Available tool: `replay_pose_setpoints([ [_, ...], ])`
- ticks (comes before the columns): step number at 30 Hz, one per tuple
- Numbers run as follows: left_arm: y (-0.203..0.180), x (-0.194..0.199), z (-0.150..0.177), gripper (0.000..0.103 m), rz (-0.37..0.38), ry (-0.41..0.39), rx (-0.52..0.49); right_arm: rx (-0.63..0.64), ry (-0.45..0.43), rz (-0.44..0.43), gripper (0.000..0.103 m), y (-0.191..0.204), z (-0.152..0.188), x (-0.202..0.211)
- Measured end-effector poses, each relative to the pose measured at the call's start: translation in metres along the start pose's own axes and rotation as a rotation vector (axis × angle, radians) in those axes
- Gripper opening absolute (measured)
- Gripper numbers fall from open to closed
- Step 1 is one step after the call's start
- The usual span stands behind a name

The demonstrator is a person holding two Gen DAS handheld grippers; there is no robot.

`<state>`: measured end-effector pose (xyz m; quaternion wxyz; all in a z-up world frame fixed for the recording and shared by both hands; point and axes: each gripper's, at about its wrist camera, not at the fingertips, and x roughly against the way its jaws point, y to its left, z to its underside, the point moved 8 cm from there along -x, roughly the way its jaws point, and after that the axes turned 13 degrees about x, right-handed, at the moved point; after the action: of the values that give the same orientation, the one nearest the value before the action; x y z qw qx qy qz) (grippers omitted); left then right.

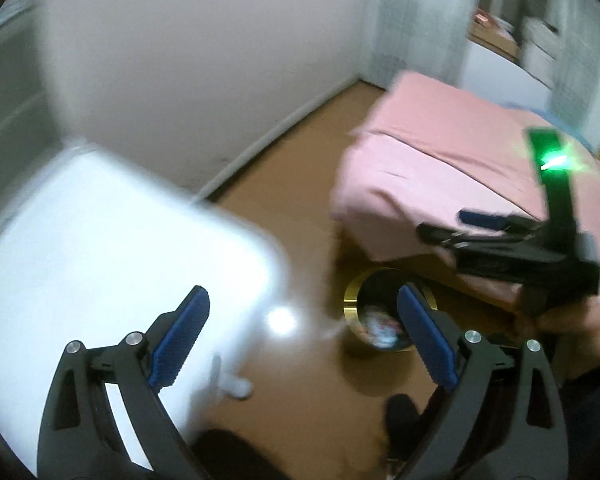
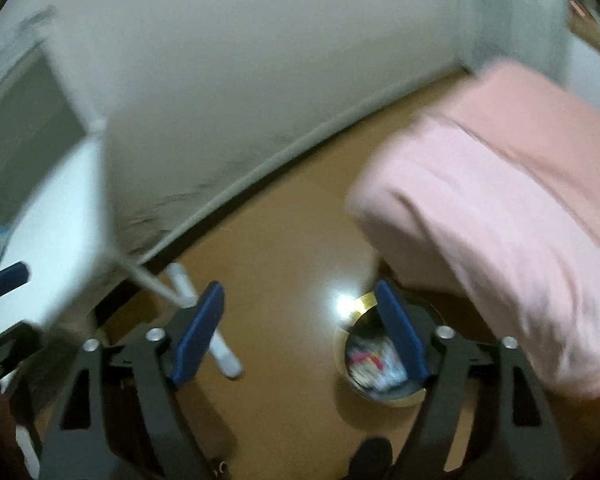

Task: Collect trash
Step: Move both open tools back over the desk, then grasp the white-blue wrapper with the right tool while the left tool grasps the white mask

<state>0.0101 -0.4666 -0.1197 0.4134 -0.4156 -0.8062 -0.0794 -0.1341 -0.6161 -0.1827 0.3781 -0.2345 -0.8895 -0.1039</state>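
Both views are motion-blurred. The left tool stands wide, blue pads well apart, nothing between them. The right tool is also spread wide and empty; in the left wrist view it shows at right, held in a hand, with a green light on its upright part.

A round bin with a gold rim stands on the brown floor, just beside the corner of the bed (pink cover). Inside the bin lies crumpled trash, white with some red and blue; detail too blurred to tell more. In both views the bin sits partly behind the right-hand finger of the viewing tool.

A white desk fills the left of the left wrist view, with its white leg reaching the floor between the desk and the bin. A white wall with a pale skirting board runs behind.
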Motion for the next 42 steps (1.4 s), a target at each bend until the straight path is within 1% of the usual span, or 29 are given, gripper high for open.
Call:
replay_pose_setpoints([
  [1, 0.023, 0.012, 0.001, 0.092, -0.026, -0.01, 0.025, 0.058, -0.021, -0.035, 0.079, 0.035, -0.018, 0.005],
  [2, 0.055, 0.027, 0.002, 0.092, -0.063, -0.025, 0.061, 0.1, -0.032, -0.07, 0.079, 0.064, -0.03, 0.007],
  [5, 0.146, 0.072, 0.015, 0.092, -0.177, -0.066, 0.172, 0.223, -0.041, -0.218, 0.079, 0.169, -0.064, 0.005],
  [7, 0.203, 0.101, 0.028, 0.092, -0.244, -0.088, 0.249, 0.31, -0.031, -0.307, 0.079, 0.245, -0.08, 0.0],
  [9, 0.262, 0.131, 0.048, 0.092, -0.317, -0.103, 0.331, 0.372, -0.015, -0.376, 0.079, 0.309, -0.09, -0.007],
  [10, 0.286, 0.144, 0.056, 0.092, -0.345, -0.109, 0.366, 0.4, -0.003, -0.42, 0.079, 0.346, -0.095, -0.011],
  [11, 0.312, 0.159, 0.067, 0.092, -0.373, -0.117, 0.408, 0.419, 0.006, -0.45, 0.079, 0.374, -0.098, -0.013],
  [12, 0.335, 0.173, 0.077, 0.092, -0.392, -0.125, 0.446, 0.442, 0.02, -0.492, 0.079, 0.413, -0.103, -0.018],
  [15, 0.39, 0.208, 0.105, 0.092, -0.442, -0.145, 0.54, 0.448, 0.052, -0.571, 0.079, 0.487, -0.114, -0.027],
  [17, 0.413, 0.224, 0.119, 0.092, -0.461, -0.151, 0.581, 0.431, 0.073, -0.615, 0.084, 0.531, -0.127, -0.036],
  [19, 0.432, 0.234, 0.135, 0.092, -0.476, -0.157, 0.607, 0.396, 0.088, -0.639, 0.085, 0.568, -0.144, -0.046],
  [22, 0.448, 0.245, 0.152, 0.092, -0.49, -0.162, 0.621, 0.314, 0.131, -0.641, 0.086, 0.6, -0.163, -0.066],
  [24, 0.457, 0.248, 0.155, 0.092, -0.498, -0.163, 0.623, 0.25, 0.179, -0.634, 0.086, 0.613, -0.171, -0.084],
  [27, 0.472, 0.247, 0.149, 0.092, -0.496, -0.163, 0.613, 0.183, 0.229, -0.617, 0.086, 0.621, -0.175, -0.104],
  [28, 0.471, 0.247, 0.148, 0.092, -0.495, -0.164, 0.607, 0.166, 0.248, -0.608, 0.086, 0.626, -0.178, -0.114],
  [30, 0.481, 0.245, 0.141, 0.092, -0.491, -0.158, 0.598, 0.129, 0.288, -0.61, 0.086, 0.63, -0.176, -0.126],
  [31, 0.484, 0.242, 0.137, 0.092, -0.486, -0.154, 0.592, 0.119, 0.301, -0.612, 0.084, 0.63, -0.172, -0.128],
  [32, 0.489, 0.238, 0.134, 0.092, -0.481, -0.152, 0.588, 0.113, 0.312, -0.616, 0.07, 0.63, -0.17, -0.131],
  [33, 0.492, 0.234, 0.129, 0.092, -0.479, -0.149, 0.583, 0.107, 0.322, -0.646, 0.057, 0.632, -0.168, -0.132],
  [34, 0.495, 0.231, 0.124, 0.092, -0.481, -0.147, 0.574, 0.109, 0.324, -0.655, 0.048, 0.63, -0.166, -0.13],
  [35, 0.496, 0.228, 0.118, 0.092, -0.484, -0.147, 0.561, 0.121, 0.321, -0.657, 0.044, 0.625, -0.166, -0.126],
  [37, 0.5, 0.222, 0.107, 0.092, -0.492, -0.15, 0.532, 0.144, 0.313, -0.673, 0.041, 0.615, -0.167, -0.117],
  [39, 0.504, 0.212, 0.09, 0.092, -0.489, -0.149, 0.494, 0.156, 0.301, -0.689, 0.041, 0.598, -0.166, -0.106],
  [42, 0.515, 0.188, 0.062, 0.092, -0.479, -0.138, 0.49, 0.186, 0.275, -0.695, 0.041, 0.568, -0.164, -0.087],
])
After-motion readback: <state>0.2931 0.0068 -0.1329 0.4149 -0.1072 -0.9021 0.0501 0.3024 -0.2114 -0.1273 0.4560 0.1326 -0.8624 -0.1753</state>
